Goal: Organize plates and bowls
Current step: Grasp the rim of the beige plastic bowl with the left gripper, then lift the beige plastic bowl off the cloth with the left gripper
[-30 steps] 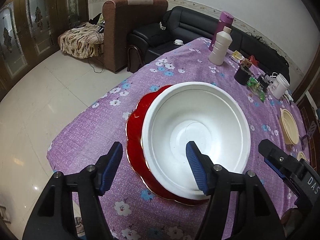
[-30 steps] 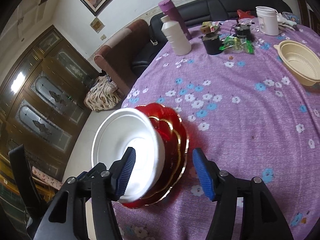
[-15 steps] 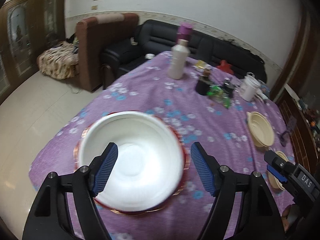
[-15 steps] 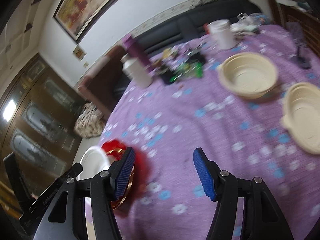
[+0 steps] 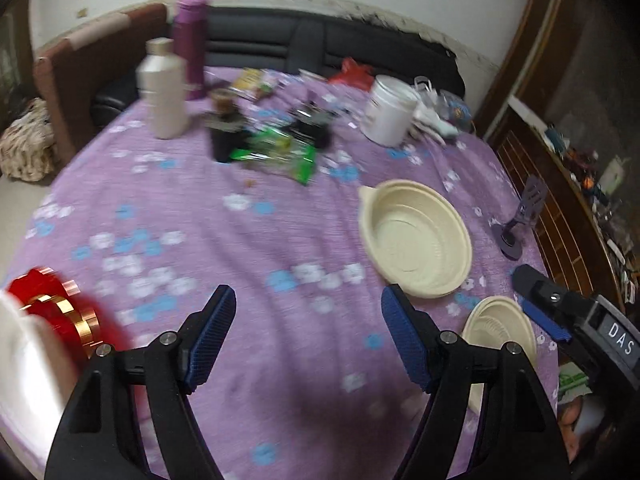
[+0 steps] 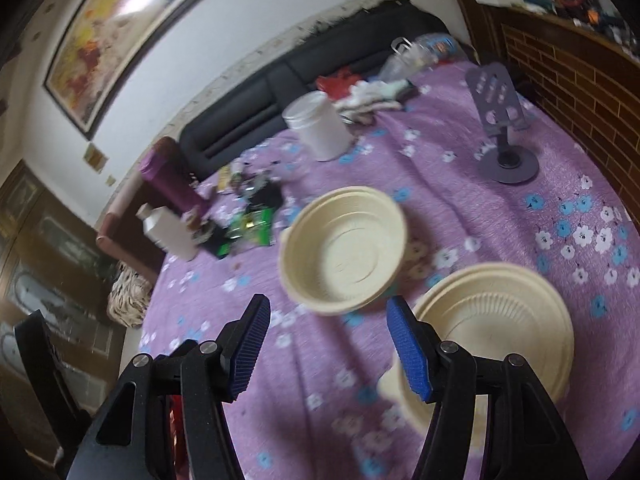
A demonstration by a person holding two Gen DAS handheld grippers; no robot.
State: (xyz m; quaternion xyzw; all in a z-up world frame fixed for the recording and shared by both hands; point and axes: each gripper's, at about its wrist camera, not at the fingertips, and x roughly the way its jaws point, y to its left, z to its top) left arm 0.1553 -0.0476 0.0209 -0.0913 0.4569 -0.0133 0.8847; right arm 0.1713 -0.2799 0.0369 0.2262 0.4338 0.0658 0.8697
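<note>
My left gripper (image 5: 306, 334) is open and empty above the purple flowered tablecloth (image 5: 224, 240). The white bowl (image 5: 20, 364) on the red gold-rimmed plate (image 5: 60, 316) sits at the far left edge of its view. A cream bowl (image 5: 416, 236) lies ahead to the right, a second cream bowl (image 5: 504, 328) nearer. My right gripper (image 6: 326, 346) is open and empty. The first cream bowl (image 6: 344, 248) lies just beyond its fingertips and the second (image 6: 500, 320) sits behind its right finger (image 6: 408, 356).
At the table's far side stand a white bottle (image 5: 164, 88), a purple flask (image 5: 192, 44), a white tub (image 5: 390, 110), green packets (image 5: 276, 152) and a dark jar (image 5: 226, 132). A purple phone stand (image 6: 504, 128) is at the right. A sofa lies beyond.
Both grippers swung right, away from the white bowl and red plate, toward the two cream bowls. Both stay open and empty.
</note>
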